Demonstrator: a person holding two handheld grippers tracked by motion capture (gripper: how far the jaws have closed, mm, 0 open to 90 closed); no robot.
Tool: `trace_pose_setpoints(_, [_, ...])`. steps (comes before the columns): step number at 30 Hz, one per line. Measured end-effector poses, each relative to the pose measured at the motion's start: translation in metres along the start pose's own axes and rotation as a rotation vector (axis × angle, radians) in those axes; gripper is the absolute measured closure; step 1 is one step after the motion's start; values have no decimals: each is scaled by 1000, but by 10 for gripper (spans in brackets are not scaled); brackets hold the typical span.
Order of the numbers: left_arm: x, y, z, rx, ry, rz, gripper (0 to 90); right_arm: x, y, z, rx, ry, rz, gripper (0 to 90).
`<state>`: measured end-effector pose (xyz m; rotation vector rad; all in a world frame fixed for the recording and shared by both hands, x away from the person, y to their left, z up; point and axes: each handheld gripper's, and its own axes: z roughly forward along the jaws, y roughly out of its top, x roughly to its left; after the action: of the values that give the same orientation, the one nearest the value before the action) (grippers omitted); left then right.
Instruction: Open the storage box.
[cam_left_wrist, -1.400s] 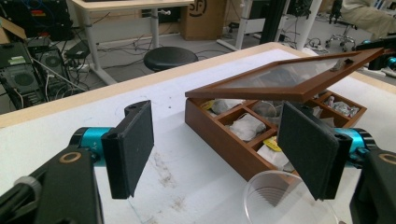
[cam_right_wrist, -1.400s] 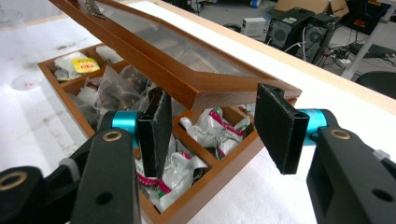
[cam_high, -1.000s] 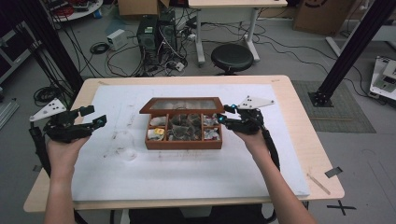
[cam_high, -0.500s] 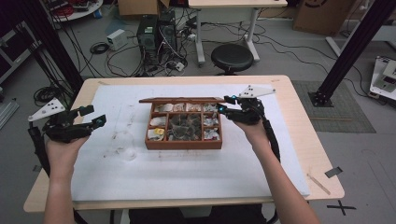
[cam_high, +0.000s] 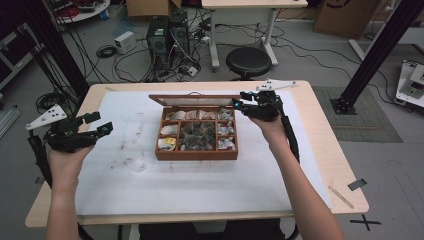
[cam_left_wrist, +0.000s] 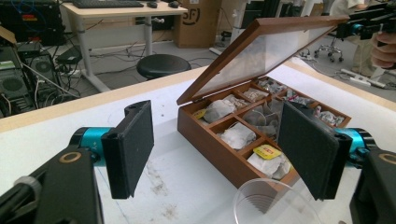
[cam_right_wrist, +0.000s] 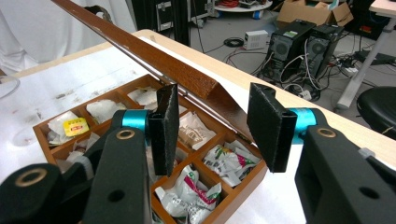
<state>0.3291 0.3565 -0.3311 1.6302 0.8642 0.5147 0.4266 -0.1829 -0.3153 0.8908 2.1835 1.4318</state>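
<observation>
The lid's (cam_right_wrist: 154, 60) corner sits between the right gripper's (cam_right_wrist: 212, 123) parted jaws (one box (cam_high: 196, 134), nine compartments); the left gripper (cam_left_wrist: 217, 144) gapes open.

**Box lid up, my right gripper at its corner**

I see the brown wooden compartment box (cam_high: 196, 136) on the white table covering (cam_high: 200, 185), its glass-panelled lid (cam_high: 194, 100) raised at the far side. My right gripper (cam_high: 239, 104) sits at the lid's right corner. My left gripper (cam_high: 100, 124) hovers well apart, over the table's left edge, jaws spread
</observation>
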Motion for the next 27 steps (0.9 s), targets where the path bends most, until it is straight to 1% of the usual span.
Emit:
trace_pose_setpoints(2, [-1,1,0,0,-5,1,273,-2,2,1,-5,1,4,552])
trace_pose_setpoints(5, [-2,2,0,-1,-12,5,274,-6,3,3,-14,13,26,551])
trace_pose_setpoints(8, [-3,3,0,-4,-17,6,274,-7,5,4,-20,10,35,552])
trace_pose_setpoints(14, [-5,5,0,-4,-26,7,274,-9,9,6,-16,5,37,551])
trace_pose_setpoints(17, [-6,6,1,-5,-28,1,273,-9,10,8,-14,5,40,549])
trace_pose_setpoints(20, [-7,9,0,-12,-34,3,273,-9,12,9,-12,-1,40,549])
trace_pose_setpoints(23, [-8,10,0,-22,-40,4,274,-10,12,9,-16,2,43,548])
trace_pose_setpoints(27, [-8,11,2,-20,-47,5,273,-11,12,10,-19,4,50,549])
